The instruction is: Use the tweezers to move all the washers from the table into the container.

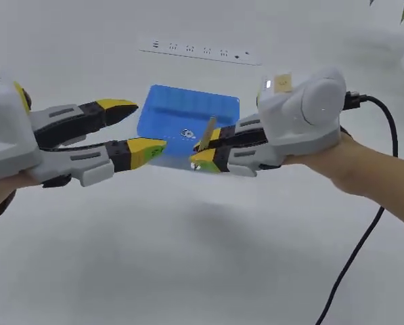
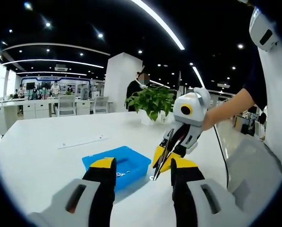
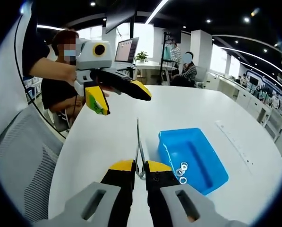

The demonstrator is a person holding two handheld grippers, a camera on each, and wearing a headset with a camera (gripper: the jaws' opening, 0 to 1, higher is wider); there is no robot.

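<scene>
Left gripper (image 1: 146,126): jaws parted, holding nothing, raised above the table (image 1: 188,257). Container (image 1: 188,108): blue, on the table beyond both grippers. Washers (image 3: 182,169): several lie inside it, near one wall. Tweezers (image 1: 207,132): clamped between the jaws of the right gripper (image 1: 200,154), near the container.

The container (image 1: 188,118) was set on the surface (image 1: 188,257), and a few washers (image 1: 187,133) were seen inside it. A power strip (image 1: 198,51) was laid behind the container. The left gripper (image 1: 149,126) was held at the container's left, the right gripper (image 1: 205,150) at its near right. The tweezers (image 1: 206,133) were held between the right gripper's jaws, near the container's front edge.
</scene>
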